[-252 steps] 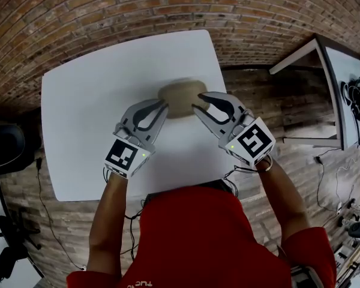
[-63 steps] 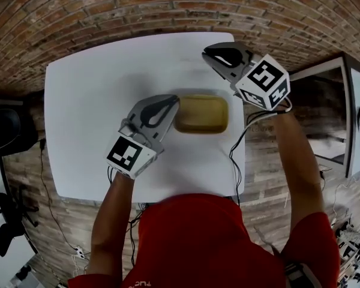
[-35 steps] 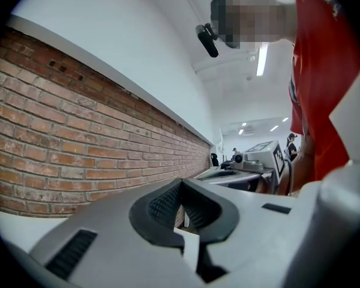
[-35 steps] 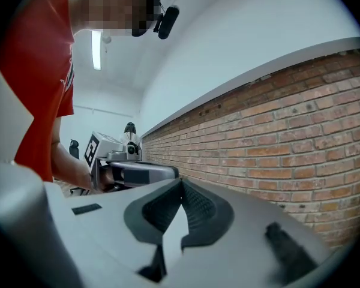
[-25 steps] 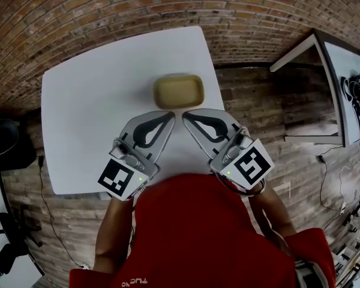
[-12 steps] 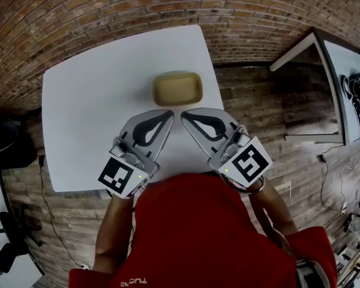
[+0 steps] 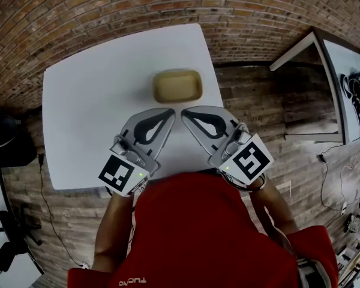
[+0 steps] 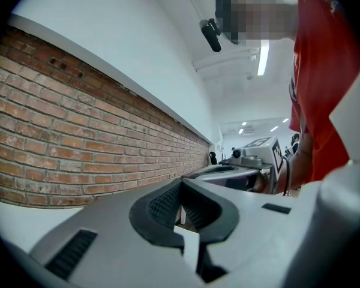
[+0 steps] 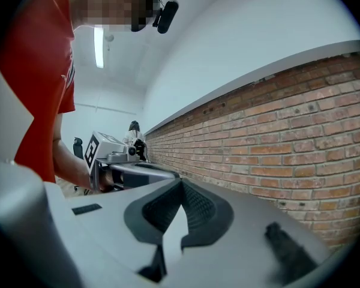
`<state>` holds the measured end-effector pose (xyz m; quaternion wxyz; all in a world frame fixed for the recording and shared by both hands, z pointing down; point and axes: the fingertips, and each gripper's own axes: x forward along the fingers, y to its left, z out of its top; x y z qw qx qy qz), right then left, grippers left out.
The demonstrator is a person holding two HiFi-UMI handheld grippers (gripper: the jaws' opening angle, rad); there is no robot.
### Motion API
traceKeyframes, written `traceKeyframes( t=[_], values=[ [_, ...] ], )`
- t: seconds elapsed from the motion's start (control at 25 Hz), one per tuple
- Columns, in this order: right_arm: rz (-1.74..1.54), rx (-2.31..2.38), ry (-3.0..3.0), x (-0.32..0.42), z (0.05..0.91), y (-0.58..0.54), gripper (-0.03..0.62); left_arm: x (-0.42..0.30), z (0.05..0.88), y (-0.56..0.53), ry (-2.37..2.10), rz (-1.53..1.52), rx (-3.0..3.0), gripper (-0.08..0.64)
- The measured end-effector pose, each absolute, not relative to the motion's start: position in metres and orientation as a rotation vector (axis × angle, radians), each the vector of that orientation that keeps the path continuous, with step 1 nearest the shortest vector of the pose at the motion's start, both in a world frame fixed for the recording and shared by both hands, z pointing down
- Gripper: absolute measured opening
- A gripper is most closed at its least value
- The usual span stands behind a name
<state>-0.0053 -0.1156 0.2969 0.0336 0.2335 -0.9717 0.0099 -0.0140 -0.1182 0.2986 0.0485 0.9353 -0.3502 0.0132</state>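
Observation:
A shallow tan tray point(image 7: 177, 86) lies on the white table point(image 7: 84, 101), near its far right part. My left gripper point(image 7: 170, 113) and right gripper point(image 7: 184, 113) are held close to the person's body over the table's near edge. Their tips almost meet just short of the tray. Both are shut with nothing between the jaws. In the left gripper view my left gripper point(image 8: 181, 191) faces the right gripper's body point(image 8: 252, 164). In the right gripper view my right gripper point(image 9: 180, 188) faces the left gripper's body point(image 9: 117, 161). Neither touches the tray.
A brick floor surrounds the table, and a brick wall point(image 9: 276, 161) shows in both gripper views. A second white table point(image 7: 342, 71) stands at the right. A dark chair point(image 7: 3, 140) sits at the left. Cables run over the floor.
Both grippers have stayed held low by the body with tips together. The tray rests in the same place on the table. Only slight shifts of the view.

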Motion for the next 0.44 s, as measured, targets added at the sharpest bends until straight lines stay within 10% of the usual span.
traceKeyframes(
  t=[0.44],
  values=[
    [0.022, 0.711, -2.992, -0.0104, 0.2964, -0.1199, 0.029, -0.0177, 0.2978, -0.1234, -1.062, 0.025, 2.854, 0.016]
  ],
)
